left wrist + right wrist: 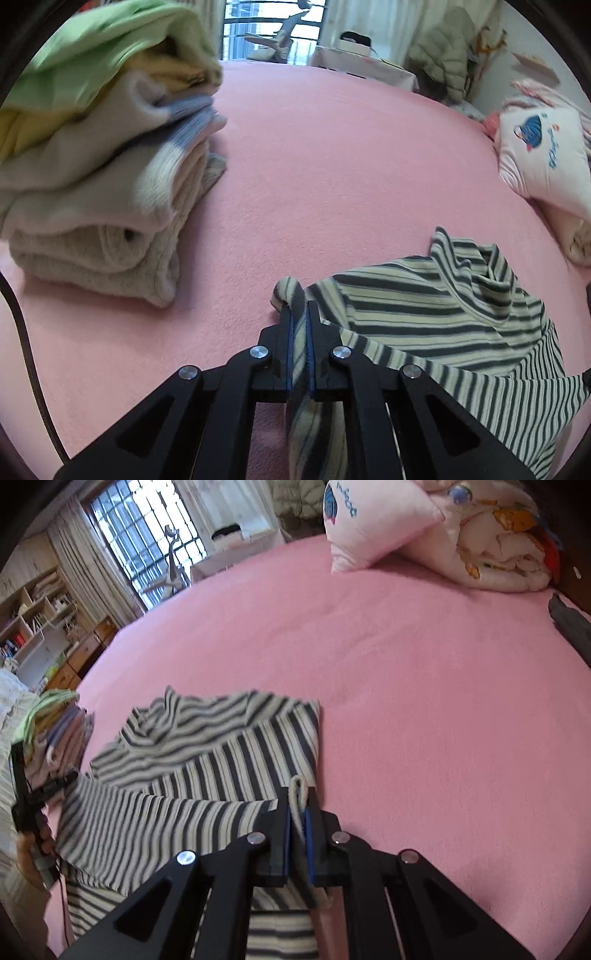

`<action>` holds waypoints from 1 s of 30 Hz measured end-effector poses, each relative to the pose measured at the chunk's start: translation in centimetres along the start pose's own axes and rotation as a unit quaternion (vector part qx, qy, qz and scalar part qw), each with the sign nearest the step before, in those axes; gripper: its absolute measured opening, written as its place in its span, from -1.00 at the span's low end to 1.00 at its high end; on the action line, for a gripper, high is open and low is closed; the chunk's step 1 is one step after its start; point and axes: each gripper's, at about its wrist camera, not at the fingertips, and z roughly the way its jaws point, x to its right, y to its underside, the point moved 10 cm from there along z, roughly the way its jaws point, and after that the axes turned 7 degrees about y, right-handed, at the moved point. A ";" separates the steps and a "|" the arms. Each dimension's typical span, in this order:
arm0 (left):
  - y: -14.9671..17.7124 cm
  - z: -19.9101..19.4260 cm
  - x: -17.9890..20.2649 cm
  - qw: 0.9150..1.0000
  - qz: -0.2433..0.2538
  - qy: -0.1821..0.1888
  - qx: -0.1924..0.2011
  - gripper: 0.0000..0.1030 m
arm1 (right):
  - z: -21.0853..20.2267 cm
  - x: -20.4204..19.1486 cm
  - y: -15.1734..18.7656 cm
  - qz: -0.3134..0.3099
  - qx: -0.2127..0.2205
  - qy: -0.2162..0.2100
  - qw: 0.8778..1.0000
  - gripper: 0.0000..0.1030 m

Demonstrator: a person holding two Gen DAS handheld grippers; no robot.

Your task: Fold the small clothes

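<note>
On the pink bed [332, 177], two grippers, left gripper [300, 314] and right gripper [298, 794], each clamp one striped shirt [424, 306].

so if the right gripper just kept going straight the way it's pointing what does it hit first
Apart from the striped shirt fold it is already shut on, the right gripper would probably meet the bare pink bedsheet just past its tips. The pillow lies much farther on and to the right, though fisheye depth is uncertain.

Soft striped knit shirt [424, 306], matt.
</note>
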 end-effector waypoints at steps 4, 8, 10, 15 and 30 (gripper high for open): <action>1.1 1.6 -1.5 0.999 -0.035 -0.007 -0.013 -0.91 | 2.5 0.7 -0.4 -0.008 -0.011 0.037 0.999 -0.85; 1.2 2.3 -1.7 0.999 -0.018 -0.024 -0.012 -0.86 | 5.3 2.0 0.6 0.001 -0.053 0.060 0.997 -0.60; 1.0 2.2 -1.7 0.999 -0.006 -0.030 -0.009 -0.84 | 4.7 2.6 0.0 0.023 -0.042 0.055 0.997 -0.52; 0.3 0.7 -3.5 0.999 -0.013 -0.049 -0.002 -0.80 | 1.5 3.8 -1.2 0.045 -0.004 0.054 0.998 -0.32; 4.3 -8.4 3.0 0.998 0.033 0.046 -0.011 -0.63 | -2.4 -8.5 4.0 -0.090 -0.024 -0.018 0.996 -0.39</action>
